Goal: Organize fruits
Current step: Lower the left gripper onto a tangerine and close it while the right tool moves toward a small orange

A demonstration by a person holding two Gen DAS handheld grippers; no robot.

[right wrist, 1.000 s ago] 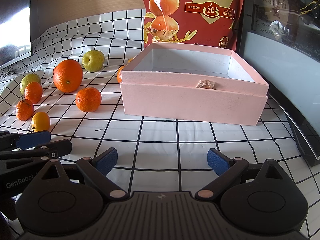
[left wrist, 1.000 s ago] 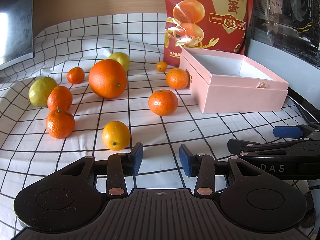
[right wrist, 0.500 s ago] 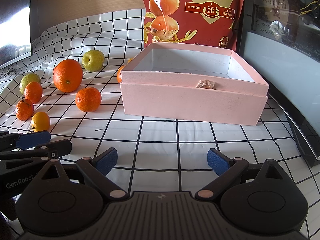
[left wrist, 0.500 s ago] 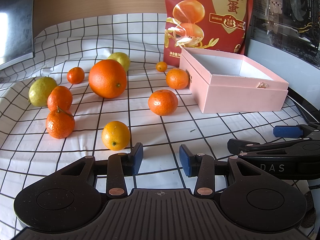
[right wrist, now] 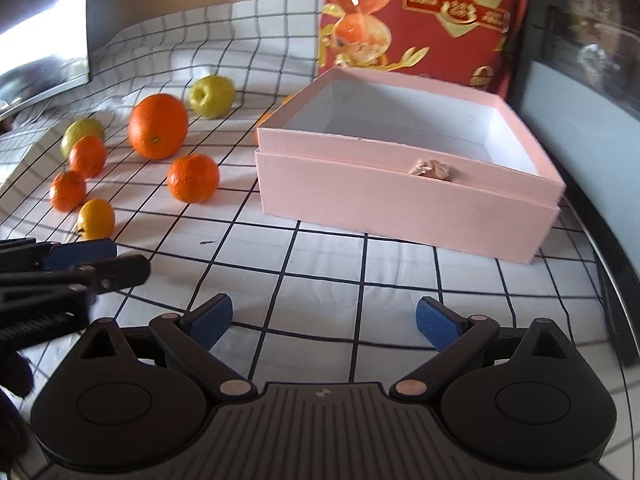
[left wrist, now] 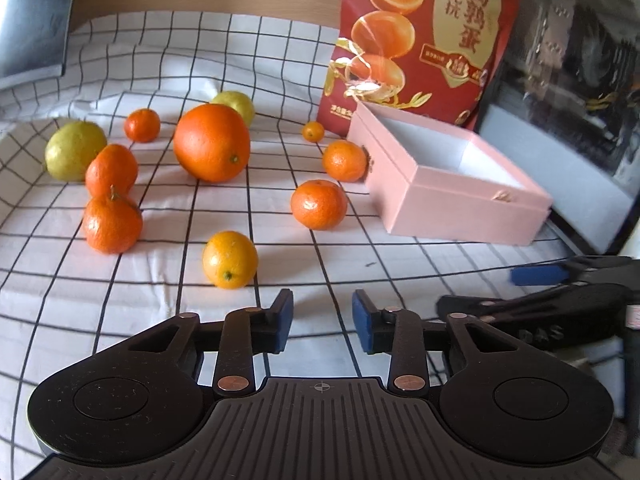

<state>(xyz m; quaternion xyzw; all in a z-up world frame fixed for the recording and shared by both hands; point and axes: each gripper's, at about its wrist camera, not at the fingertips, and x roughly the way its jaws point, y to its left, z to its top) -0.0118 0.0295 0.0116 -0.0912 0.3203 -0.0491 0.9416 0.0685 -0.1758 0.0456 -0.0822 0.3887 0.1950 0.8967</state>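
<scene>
Several fruits lie on the checked cloth: a big orange (left wrist: pixel 212 143) (right wrist: pixel 158 126), mandarins (left wrist: pixel 319 205) (right wrist: pixel 193 178), a small yellow-orange citrus (left wrist: pixel 229 259) (right wrist: pixel 96 218), and yellow-green fruits (left wrist: pixel 75 150) (right wrist: pixel 211 96). An open, empty pink box (left wrist: pixel 460 200) (right wrist: pixel 404 200) stands to the right of them. My left gripper (left wrist: pixel 322 322) is open a little and empty, just behind the small citrus. My right gripper (right wrist: pixel 324 320) is wide open and empty, in front of the box.
A red snack bag (left wrist: pixel 424 40) (right wrist: pixel 416 16) stands behind the box. A dark monitor or panel (left wrist: pixel 568 112) lies to the right, and a screen (left wrist: pixel 32 20) at the far left. Each gripper shows at the edge of the other's view.
Both grippers have tilted and shifted slightly; the views rolled and moved a little closer to the fruits and box. Jaw openings are unchanged. No fruit has moved.
</scene>
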